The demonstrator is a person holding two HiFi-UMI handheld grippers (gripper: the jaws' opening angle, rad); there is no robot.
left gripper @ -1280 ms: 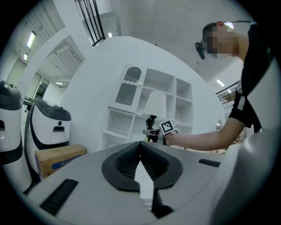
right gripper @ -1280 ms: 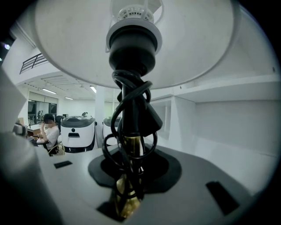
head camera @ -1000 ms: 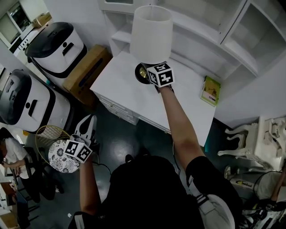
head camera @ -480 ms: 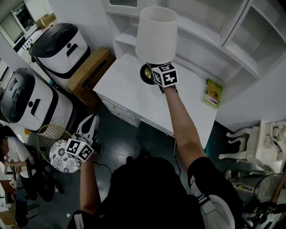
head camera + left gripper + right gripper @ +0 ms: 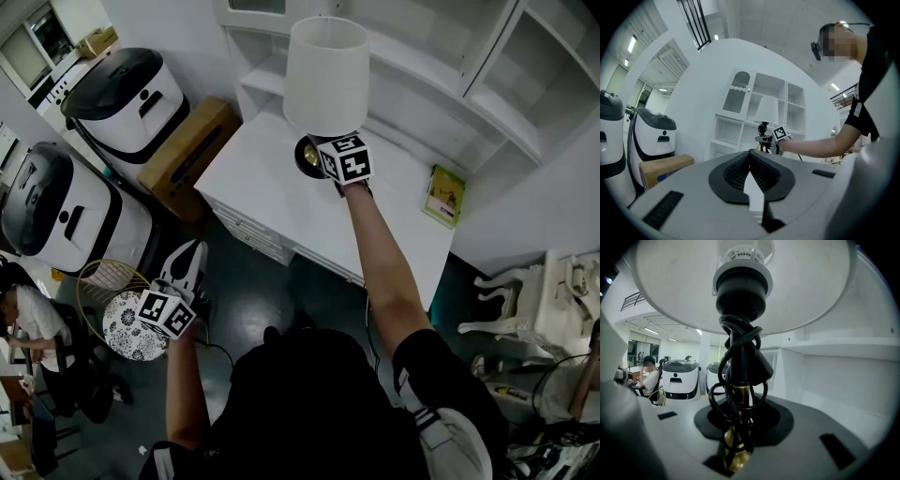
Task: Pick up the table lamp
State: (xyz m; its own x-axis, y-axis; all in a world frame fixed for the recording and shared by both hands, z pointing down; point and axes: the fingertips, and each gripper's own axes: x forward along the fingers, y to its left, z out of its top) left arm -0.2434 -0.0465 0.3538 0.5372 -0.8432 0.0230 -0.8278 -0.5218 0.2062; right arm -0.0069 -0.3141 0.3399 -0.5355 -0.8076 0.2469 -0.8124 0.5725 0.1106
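The table lamp has a white drum shade (image 5: pixel 326 73), a brass stem and a dark round base (image 5: pixel 305 156) over the white desk (image 5: pixel 272 202). My right gripper (image 5: pixel 321 152) is shut on the stem just under the shade. In the right gripper view the brass stem (image 5: pixel 739 397), wound with black cord, stands between the jaws, with the shade's underside (image 5: pixel 797 291) overhead. I cannot tell whether the base touches the desk. My left gripper (image 5: pixel 186 265) hangs low beside the desk, shut and holding nothing; the left gripper view shows its closed gripper (image 5: pixel 752 171) and the lamp (image 5: pixel 768 110) far off.
A green book (image 5: pixel 442 192) lies at the desk's right end. White shelves (image 5: pixel 441 66) rise behind the desk. Left of it stand a cardboard box (image 5: pixel 183 150) and two white machines (image 5: pixel 122 89). A wire basket (image 5: pixel 98 281) and a white chair (image 5: pixel 530 300) are on the floor.
The whole picture has slid a little to the right since a second ago. The lamp, the right gripper on it and the left gripper keep their places relative to the desk.
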